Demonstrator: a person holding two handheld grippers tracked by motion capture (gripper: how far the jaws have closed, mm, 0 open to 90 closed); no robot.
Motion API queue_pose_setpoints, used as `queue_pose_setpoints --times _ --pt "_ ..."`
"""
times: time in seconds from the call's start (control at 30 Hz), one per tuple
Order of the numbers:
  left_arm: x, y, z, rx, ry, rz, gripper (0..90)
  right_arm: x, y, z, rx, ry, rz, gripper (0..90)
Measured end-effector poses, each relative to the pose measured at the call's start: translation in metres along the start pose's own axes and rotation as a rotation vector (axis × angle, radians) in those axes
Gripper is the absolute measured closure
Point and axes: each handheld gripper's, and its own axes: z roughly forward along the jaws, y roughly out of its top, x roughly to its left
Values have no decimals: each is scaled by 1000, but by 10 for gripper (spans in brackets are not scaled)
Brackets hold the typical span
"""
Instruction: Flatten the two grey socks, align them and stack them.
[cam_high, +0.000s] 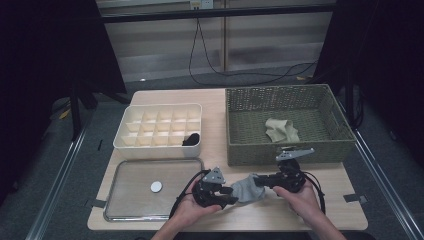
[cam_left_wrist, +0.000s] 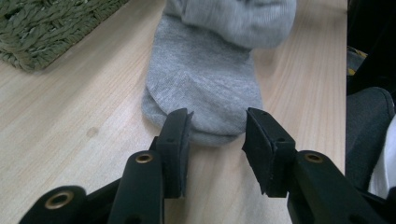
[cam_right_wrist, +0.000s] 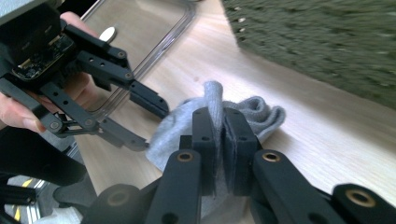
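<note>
Right gripper (cam_right_wrist: 219, 149): clamped tight on a fold of the grey sock (cam_right_wrist: 212, 116), cloth pinched between its 2 jaws.
Left gripper (cam_left_wrist: 215, 140): jaws spread, standing 1 at each side of the sock's rounded end, low over the worktop (cam_left_wrist: 70, 116).
Grey sock: lying on the worktop between the 2 grippers, bunched up toward the right one.
Clear tray (cam_high: 130, 200): just left of the left gripper, a white disc (cam_high: 156, 187) in it.
Woven basket (cam_high: 250, 150): beyond both grippers, a beige sock (cam_high: 281, 130) inside.
White divided box (cam_high: 160, 147): beyond the tray.
</note>
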Motion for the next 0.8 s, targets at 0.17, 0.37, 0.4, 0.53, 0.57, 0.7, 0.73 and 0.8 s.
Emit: queue_pose_setpoints --times 0.17,0.37,0.4,0.53,0.57,0.7,0.73,0.8 --pt "0 0 3 2 0 -2 594 7 4 12 36 14 -12 844" --pt "-1 0 4 5 7 2 583 13 8 23 55 16 -29 841" --pt "-1 0 4 4 6 2 583 13 8 25 57 15 -31 840" --pt "-1 1 5 14 5 5 583 15 7 33 75 11 -38 829" --pt "-1 1 5 14 5 6 580 16 7 35 75 10 -40 820" --pt "-1 1 4 17 13 4 561 20 6 40 85 8 -57 815" --pt "-1 1 4 21 13 4 561 21 5 41 86 8 -62 816" --pt "-1 1 4 22 13 6 555 22 4 44 95 3 -70 822"
